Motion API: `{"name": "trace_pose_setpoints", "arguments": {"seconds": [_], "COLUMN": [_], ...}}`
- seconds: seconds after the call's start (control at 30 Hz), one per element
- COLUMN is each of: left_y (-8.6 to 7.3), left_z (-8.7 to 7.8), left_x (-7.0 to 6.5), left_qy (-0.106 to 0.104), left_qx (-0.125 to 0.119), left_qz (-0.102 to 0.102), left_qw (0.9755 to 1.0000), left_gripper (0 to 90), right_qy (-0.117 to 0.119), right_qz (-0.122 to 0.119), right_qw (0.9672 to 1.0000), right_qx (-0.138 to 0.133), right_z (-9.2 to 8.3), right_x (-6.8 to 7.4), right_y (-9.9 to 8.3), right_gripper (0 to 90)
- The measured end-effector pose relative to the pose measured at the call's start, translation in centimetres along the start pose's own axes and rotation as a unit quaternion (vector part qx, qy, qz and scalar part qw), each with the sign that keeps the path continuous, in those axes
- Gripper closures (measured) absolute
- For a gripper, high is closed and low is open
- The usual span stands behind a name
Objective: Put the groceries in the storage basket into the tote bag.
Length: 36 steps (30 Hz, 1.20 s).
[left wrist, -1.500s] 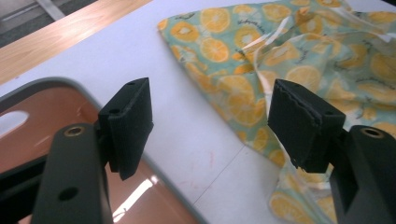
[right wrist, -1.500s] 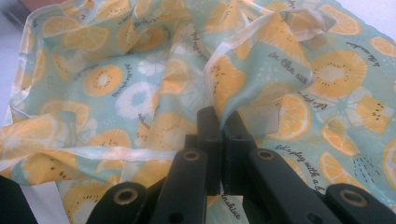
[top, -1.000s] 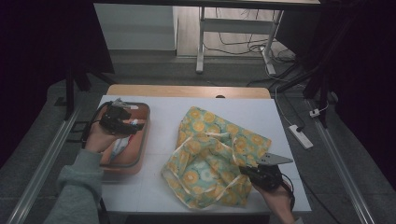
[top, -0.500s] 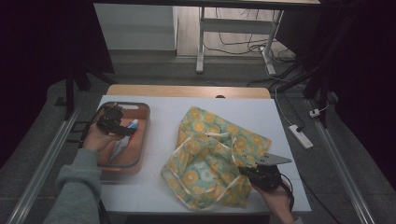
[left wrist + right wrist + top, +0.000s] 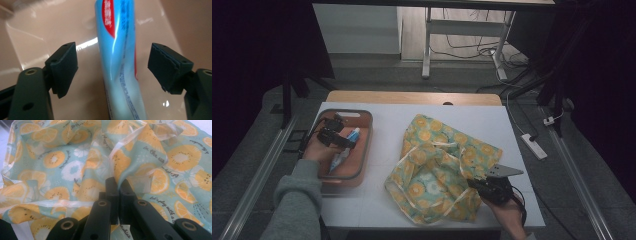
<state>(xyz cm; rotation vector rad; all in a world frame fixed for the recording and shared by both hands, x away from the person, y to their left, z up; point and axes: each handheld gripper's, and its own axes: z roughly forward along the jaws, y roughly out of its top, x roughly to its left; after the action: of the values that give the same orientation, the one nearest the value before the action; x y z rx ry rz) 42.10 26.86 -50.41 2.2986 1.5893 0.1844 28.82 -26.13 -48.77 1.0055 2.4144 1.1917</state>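
Two things are going on at once, and neither is finished. Over on the left side of the white counter (image 5: 377, 210), the left gripper (image 5: 343, 141) is down inside the shallow salmon-pink plastic tray (image 5: 362, 165), right over the light-blue toothpaste tube with the red label (image 5: 120, 62). Its fingers (image 5: 62, 67) have just been opening and now stand wide, one on either side of the tube with clear daylight between pad and plastic on both sides. So the tube is lined up for a grab but not grabbed; it lies flat on the tray floor.

On the right, the right gripper (image 5: 482, 184) has its fingers (image 5: 111, 192) pinched tight on the mint-green cloth tote bag printed with orange slices (image 5: 447, 165), at a fold of fabric near the cream strap along the bag's near edge. The bag lies crumpled on the counter with its mouth only loosely gaping.

My read on progress: early days. This looks like packing the tube into the bag, and what's done so far is the setup, with the bag's edge held and the left hand in position. Left to do: close on the tube, lift it out of the tray, carry it across, get the bag mouth properly open and drop it in. I can't tell whether anything is already inside the bag, the folds hide that.
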Motion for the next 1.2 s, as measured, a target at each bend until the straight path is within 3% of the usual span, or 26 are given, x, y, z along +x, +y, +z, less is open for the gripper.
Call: {"name": "trace_pose_setpoints", "arguments": {"seconds": [0.13,0.2,0.27,0.53,0.83,1.0,1.2], "left_y": [-0.1,-0.3,-0.5,-0.4,-0.6,-0.9,-1.0], "left_z": [0.7,0.6,0.4,0.2,-0.4,-2.1,-5.9], "left_x": [0.1,0.2,0.2,-0.2,0.1,0.4,-0.5], "left_qy": [-0.008,-0.01,-0.027,-0.034,-0.05,-0.078,-0.086], "left_qx": [0.025,0.015,0.008,0.015,0.002,-0.044,-0.113], "left_qz": [-0.005,-0.014,-0.012,0.006,0.016,0.016,0.038], "left_qw": [0.9996,0.9997,0.9995,0.9993,0.9986,0.9959,0.9892], "left_gripper": [34.8,38.9,54.5,68.2,72.7,73.2,73.3], "right_qy": [0.0,0.0,0.0,-0.001,-0.002,-0.002,-0.002], "right_qz": [0.0,-0.001,0.0,-0.002,-0.002,-0.001,-0.002], "right_qw": [1.0,1.0,1.0,1.0,1.0,1.0,1.0], "right_qx": [0.003,0.003,0.001,0.003,0.001,0.0,-0.002], "right_z": [0.1,0.1,0.1,0.2,0.1,0.0,0.0], "right_x": [0.0,0.0,0.0,0.1,0.0,-0.1,-0.1], "right_y": [0.0,0.0,0.0,-0.1,-0.1,-0.1,-0.1], "right_gripper": [88.1,88.0,88.1,88.1,88.0,88.1,88.0]}}
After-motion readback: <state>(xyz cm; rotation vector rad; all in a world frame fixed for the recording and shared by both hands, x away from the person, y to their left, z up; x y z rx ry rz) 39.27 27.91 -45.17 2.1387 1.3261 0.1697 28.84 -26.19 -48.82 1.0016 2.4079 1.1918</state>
